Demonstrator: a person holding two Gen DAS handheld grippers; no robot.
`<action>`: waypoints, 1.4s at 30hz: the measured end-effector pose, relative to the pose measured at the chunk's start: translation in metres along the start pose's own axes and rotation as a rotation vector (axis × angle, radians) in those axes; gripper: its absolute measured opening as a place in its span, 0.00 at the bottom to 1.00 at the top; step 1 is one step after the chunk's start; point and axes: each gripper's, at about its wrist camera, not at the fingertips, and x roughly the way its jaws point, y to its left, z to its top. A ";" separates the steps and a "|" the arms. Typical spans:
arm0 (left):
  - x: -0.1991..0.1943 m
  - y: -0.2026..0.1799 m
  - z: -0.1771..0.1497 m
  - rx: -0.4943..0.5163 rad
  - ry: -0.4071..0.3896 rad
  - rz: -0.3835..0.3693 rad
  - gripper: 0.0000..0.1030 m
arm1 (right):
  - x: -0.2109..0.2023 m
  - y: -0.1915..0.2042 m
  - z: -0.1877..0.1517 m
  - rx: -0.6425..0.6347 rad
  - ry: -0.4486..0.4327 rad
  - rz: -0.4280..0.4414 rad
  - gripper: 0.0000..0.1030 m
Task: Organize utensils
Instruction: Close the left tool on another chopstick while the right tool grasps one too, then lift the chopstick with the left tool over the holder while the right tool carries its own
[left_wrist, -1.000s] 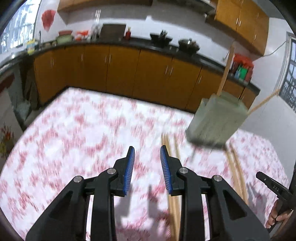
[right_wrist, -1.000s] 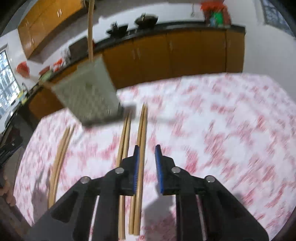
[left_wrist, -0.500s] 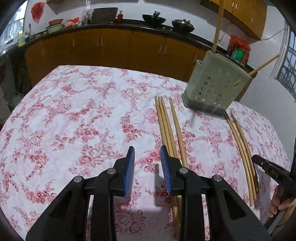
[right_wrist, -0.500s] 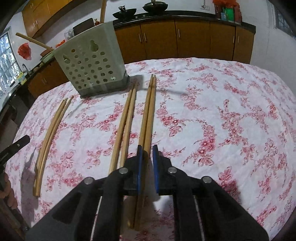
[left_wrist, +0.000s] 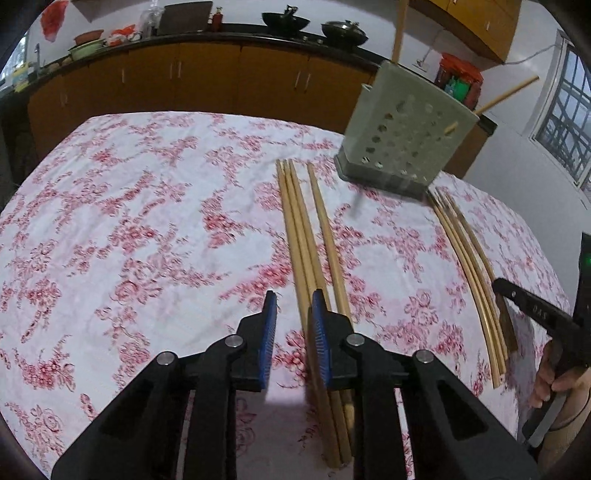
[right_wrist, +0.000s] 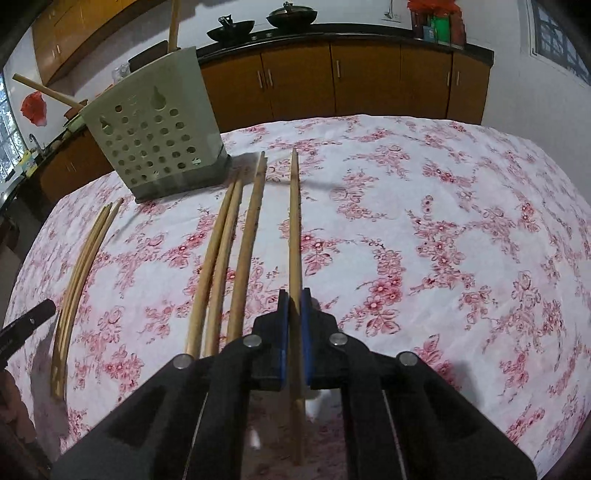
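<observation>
The right gripper is clamped narrow on a single chopstick, which runs from between the blue pads up the centre of the right wrist view. It is gripped near its thick end, probably so the tip can be steered into the holder, a pale perforated caddy at the upper left of that frame, resting on the bench. The held stick appears set apart from the three loose chopsticks lying just left of it, which suggests it has been singled out for lifting.

In the left wrist view the left gripper is low over the same cluster, its jaws closing. One stick of the chopstick cluster runs down into the gap between the pads, but the pads do not yet seem to press on it; I judge this a second pickup being lined up. Another curved bundle lies at the right of that frame, beside the caddy, which already has sticks poking out of its top.

The bench is covered with a white cloth printed with pink flowers, slightly wrinkled. Behind it, across the top of both frames, run orange-brown kitchen cabinets under a dark counter carrying woks and jars, with barred windows at the far edges.
</observation>
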 end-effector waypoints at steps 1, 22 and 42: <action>0.001 -0.002 -0.001 0.007 0.005 -0.002 0.17 | 0.000 0.000 0.000 -0.002 -0.001 -0.001 0.08; 0.016 0.001 0.011 0.032 0.015 0.098 0.07 | -0.001 0.003 -0.004 -0.023 -0.009 -0.004 0.08; 0.017 0.022 0.021 0.011 0.001 0.108 0.08 | -0.001 -0.005 -0.005 -0.021 -0.025 -0.022 0.09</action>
